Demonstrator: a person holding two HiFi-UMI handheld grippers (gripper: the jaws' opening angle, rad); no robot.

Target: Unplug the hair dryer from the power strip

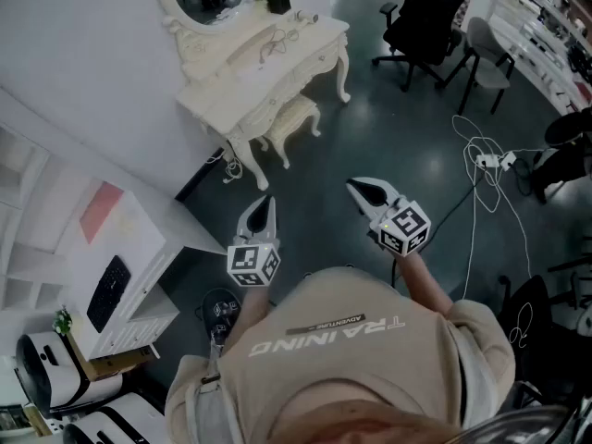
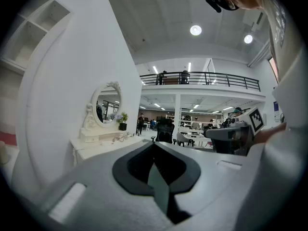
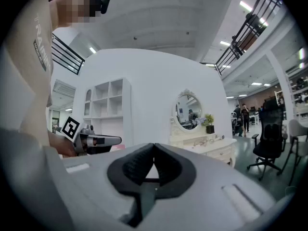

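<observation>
White dressing table (image 1: 264,58); dark floor (image 1: 407,128).

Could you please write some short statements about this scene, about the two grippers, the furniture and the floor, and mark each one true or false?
1. The left gripper and the right gripper both have their jaws together, with nothing between them. True.
2. The left gripper holds a plug at the power strip. False: the strip lies on the floor far off to the right, apart from both grippers.
3. A small stool stands under the white dressing table. True.
4. The mirror on the dressing table is square. False: it is oval.
5. White cables lie looped on the floor by the power strip. True.
</observation>
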